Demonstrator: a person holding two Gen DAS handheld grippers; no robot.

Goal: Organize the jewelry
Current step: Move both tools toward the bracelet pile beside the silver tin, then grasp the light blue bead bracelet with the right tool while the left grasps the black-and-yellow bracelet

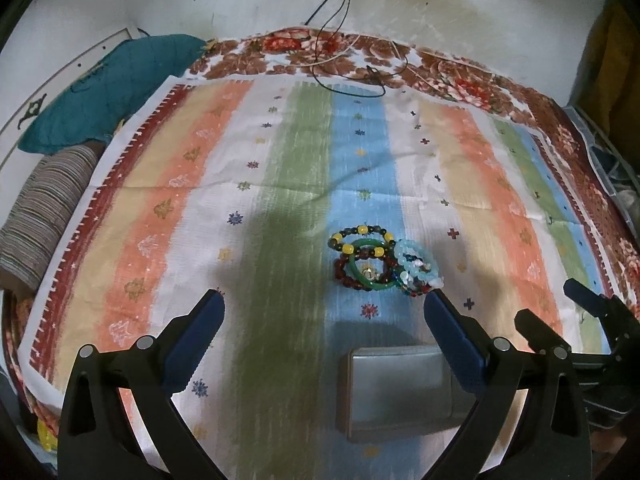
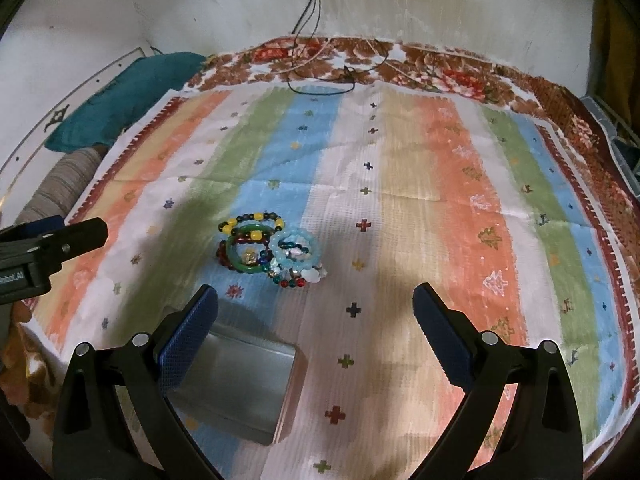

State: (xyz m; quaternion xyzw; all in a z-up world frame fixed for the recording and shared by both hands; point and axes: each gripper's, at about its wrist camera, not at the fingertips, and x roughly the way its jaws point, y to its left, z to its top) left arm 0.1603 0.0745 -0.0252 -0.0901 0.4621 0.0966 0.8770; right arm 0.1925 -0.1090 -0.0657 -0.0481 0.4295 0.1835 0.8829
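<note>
- Nearest the left tool [image 1: 323, 312], whose jaws are spread wide and hold nothing, a metal tin [image 1: 396, 390] lies between its fingers.
- Beyond both tips sits the bracelet pile [image 1: 378, 262], untouched.
- Right tool [image 2: 315, 308] likewise gapes, bracelets [image 2: 266, 248] ahead-left.

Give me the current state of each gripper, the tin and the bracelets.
Left hand-held gripper: open, empty, above the cloth.
Right hand-held gripper: open, empty.
Metal tin: open, lidless, nothing visible inside.
Bracelets: piled, overlapping, on the cloth beyond the tin.
Green bangle: lying atop the beaded ones.
</note>
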